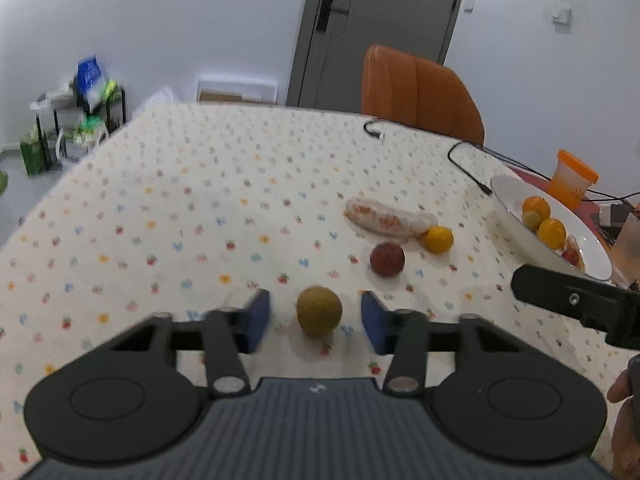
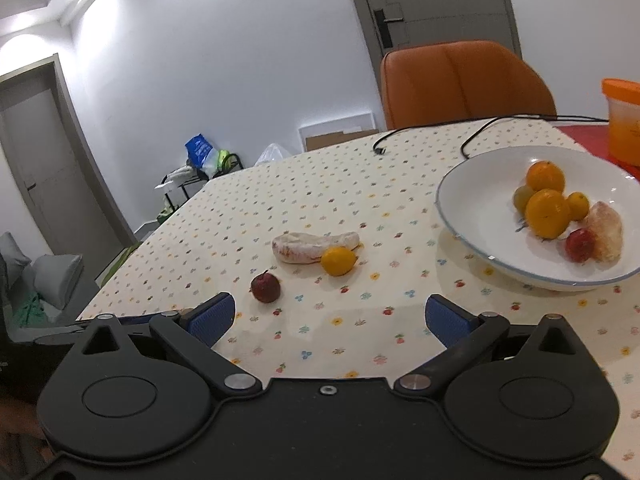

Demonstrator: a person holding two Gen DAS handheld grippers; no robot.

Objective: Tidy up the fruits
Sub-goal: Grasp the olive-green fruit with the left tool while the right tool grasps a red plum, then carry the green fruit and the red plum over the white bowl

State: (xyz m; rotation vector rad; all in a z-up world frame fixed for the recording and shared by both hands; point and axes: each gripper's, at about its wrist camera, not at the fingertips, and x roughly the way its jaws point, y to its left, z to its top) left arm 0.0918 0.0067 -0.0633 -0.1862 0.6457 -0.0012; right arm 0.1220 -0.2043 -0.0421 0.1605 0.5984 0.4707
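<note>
Straddling a green-brown fruit [image 1: 319, 310] on the flowered tablecloth [image 1: 168, 216], your left gripper [image 1: 316, 322] stands wide, blue pads [image 1: 259, 318] clear on both sides. Your right gripper [image 2: 327, 320] is spread wide over bare cloth, holding nothing. Loose items: red fruit [image 2: 265, 287], yellow citrus [image 2: 338, 261] touching a wrapped pale piece [image 2: 308, 246]. White bowl [image 2: 472, 216]: oranges [image 2: 547, 213], one red fruit, one wrapped piece.
</note>
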